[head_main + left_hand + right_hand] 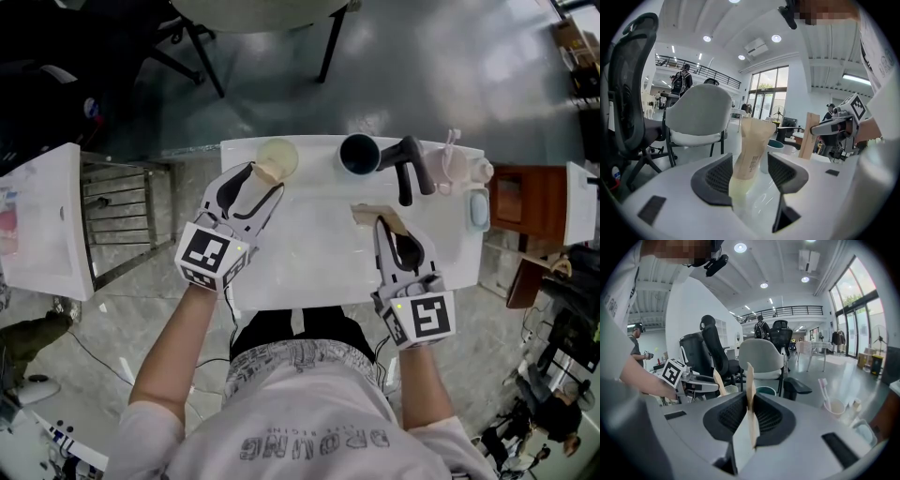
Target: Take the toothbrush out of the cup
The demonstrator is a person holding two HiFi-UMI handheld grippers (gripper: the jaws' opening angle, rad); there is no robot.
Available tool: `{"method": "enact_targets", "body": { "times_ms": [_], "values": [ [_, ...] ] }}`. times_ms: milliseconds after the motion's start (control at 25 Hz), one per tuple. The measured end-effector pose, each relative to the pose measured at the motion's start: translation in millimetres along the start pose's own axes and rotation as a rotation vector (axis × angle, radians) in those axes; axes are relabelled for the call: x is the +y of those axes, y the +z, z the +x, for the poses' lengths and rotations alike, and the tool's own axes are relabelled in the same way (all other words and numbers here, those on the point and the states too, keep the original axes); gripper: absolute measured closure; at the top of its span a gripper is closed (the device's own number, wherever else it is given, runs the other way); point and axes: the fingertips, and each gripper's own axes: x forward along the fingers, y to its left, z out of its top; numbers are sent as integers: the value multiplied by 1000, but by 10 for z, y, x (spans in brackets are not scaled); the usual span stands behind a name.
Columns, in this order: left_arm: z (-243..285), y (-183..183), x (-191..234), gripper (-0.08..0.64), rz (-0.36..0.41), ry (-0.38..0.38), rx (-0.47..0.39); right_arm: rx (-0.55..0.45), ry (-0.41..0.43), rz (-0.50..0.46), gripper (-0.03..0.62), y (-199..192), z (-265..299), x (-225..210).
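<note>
A pale translucent cup (277, 159) stands at the back left of the white counter (319, 262), with a long tan paper packet (752, 145) upright in it. My left gripper (263, 184) is open around the cup (740, 192); its jaws stand either side with a gap on the right. My right gripper (384, 225) is shut on a second tan paper packet (373, 214), seen edge-on between the pads (751, 394). What is inside either packet is hidden. Far right, a white cup (455, 165) holds a pale toothbrush (823, 389).
A dark teal-lined cup (359, 153) and a black faucet (412, 167) stand at the back middle. A soap dish (479, 208) lies at the right edge. A grey chair (696, 117) stands beyond the counter, and a white cabinet (42, 220) to its left.
</note>
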Motion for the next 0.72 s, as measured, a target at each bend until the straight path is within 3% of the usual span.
{"method": "enact_targets", "body": {
  "times_ms": [720],
  "values": [
    [113,0,46,318,-1,18,2,18,15,15,534,-97,17,-35]
  ]
}}
